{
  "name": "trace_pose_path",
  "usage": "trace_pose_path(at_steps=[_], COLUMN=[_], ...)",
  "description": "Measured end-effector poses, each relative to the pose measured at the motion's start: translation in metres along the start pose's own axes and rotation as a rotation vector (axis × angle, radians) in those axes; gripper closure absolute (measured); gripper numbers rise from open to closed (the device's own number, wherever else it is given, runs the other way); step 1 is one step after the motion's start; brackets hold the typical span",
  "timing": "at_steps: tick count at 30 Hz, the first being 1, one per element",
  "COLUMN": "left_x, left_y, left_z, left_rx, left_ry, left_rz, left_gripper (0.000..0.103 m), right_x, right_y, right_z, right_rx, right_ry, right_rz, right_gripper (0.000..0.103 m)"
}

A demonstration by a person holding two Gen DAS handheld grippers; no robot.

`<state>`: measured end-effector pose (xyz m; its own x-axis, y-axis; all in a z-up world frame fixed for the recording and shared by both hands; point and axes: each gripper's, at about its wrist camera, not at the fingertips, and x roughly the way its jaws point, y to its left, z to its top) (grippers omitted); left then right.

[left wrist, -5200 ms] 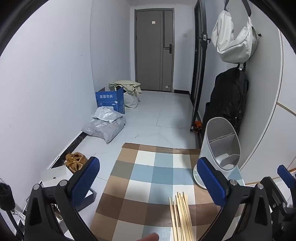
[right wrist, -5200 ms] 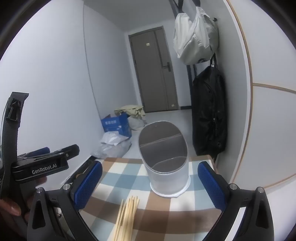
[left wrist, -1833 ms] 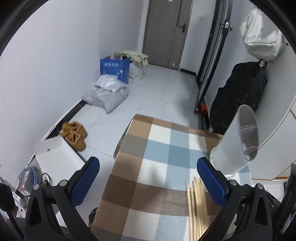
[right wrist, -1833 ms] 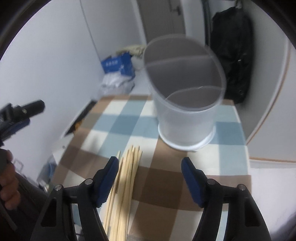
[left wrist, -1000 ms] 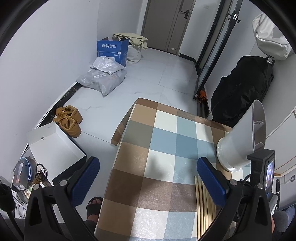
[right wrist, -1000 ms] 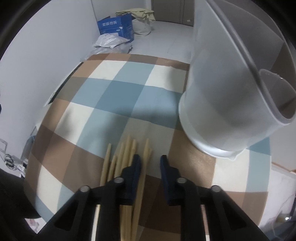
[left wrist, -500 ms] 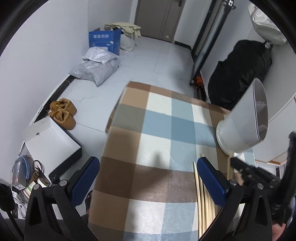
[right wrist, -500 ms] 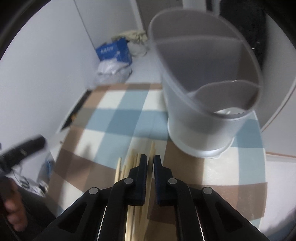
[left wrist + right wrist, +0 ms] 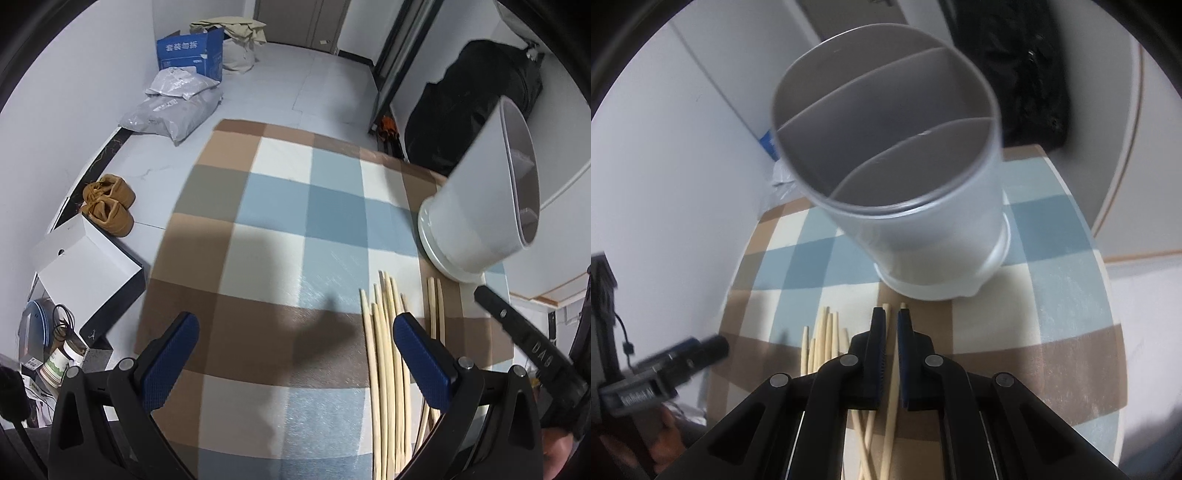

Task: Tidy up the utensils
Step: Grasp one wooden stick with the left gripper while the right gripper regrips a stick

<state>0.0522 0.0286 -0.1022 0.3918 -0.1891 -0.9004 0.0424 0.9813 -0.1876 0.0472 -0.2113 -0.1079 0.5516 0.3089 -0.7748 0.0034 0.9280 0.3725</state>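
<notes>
1. The right gripper (image 9: 892, 321) is pinched nearly together on a pair of chopsticks (image 9: 891, 391), lifted apart from the loose bundle (image 9: 827, 332) lying on the checked table (image 9: 1052, 350) at its 9 o'clock.
2. The left gripper (image 9: 295, 347) hangs spread wide and empty over the cloth.
3. The chopsticks' long axis runs 6 to 12 o'clock, tips towards the holder (image 9: 916, 221).
4. The white three-compartment holder stands upright at 12 o'clock, just beyond the tips.
5. Step in hand, I judge: carrying the pair. Next: lift, tip them upright, and lower them into a compartment.
</notes>
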Motion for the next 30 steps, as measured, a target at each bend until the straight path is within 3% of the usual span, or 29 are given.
trace_pose_path(at_steps=[3,7,11,12,16,19,30], left_x=[0.005,0.009,0.02,0.023,0.031,0.034,0.042], left_y=[-0.009,-0.01,-0.018,-0.02,-0.024,-0.023,-0.031], left_z=[-0.005,-0.011,-0.015,-0.016,-0.018,-0.017,-0.015], left_rx=[0.036,0.037,0.068,0.078,0.096,0.087,0.115], left_ry=[0.023,0.055,0.097,0.104,0.133,0.155,0.185], left_rz=[0.04,0.033,0.057,0.063,0.09,0.076,0.148], left_gripper=[0.001,0.002,0.01,0.012,0.015,0.015,0.022], right_x=[-0.003,-0.008,-0.013,-0.013,-0.023,-0.029,-0.038], right_y=[-0.007,-0.012,-0.017,-0.017,-0.017,-0.022,-0.029], right_z=[0.001,0.001,0.001,0.001,0.0,0.0,-0.003], right_rx=[0.03,0.045,0.051,0.051,0.048,0.041,0.027], right_ry=[-0.002,0.004,0.003,0.002,-0.027,-0.045,-0.059], right_rz=[0.022,0.048,0.037,0.033,0.004,-0.011,-0.052], right_gripper=[0.101,0.099,0.097,0.093,0.062,0.058,0.045])
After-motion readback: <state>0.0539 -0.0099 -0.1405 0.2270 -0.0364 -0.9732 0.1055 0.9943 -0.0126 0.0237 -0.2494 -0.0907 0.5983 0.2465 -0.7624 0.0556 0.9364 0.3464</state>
